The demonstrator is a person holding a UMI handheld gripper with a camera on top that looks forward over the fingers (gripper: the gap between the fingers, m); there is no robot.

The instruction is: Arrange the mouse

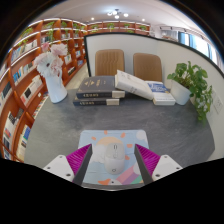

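A white mouse (113, 158) lies on a pastel mouse mat (100, 138) on the grey table (60, 125). My gripper (113, 153) is open. Its magenta pads (80, 158) stand on either side of the mouse with a gap at each side. The mouse sits between the fingers and rests on the mat.
A stack of dark books (100, 93) and a white open box (135, 84) lie beyond the mat. A potted plant (195, 85) stands at the right. A white figure (52, 70) stands at the left by bookshelves (20, 85). Two chairs (110, 62) are behind the table.
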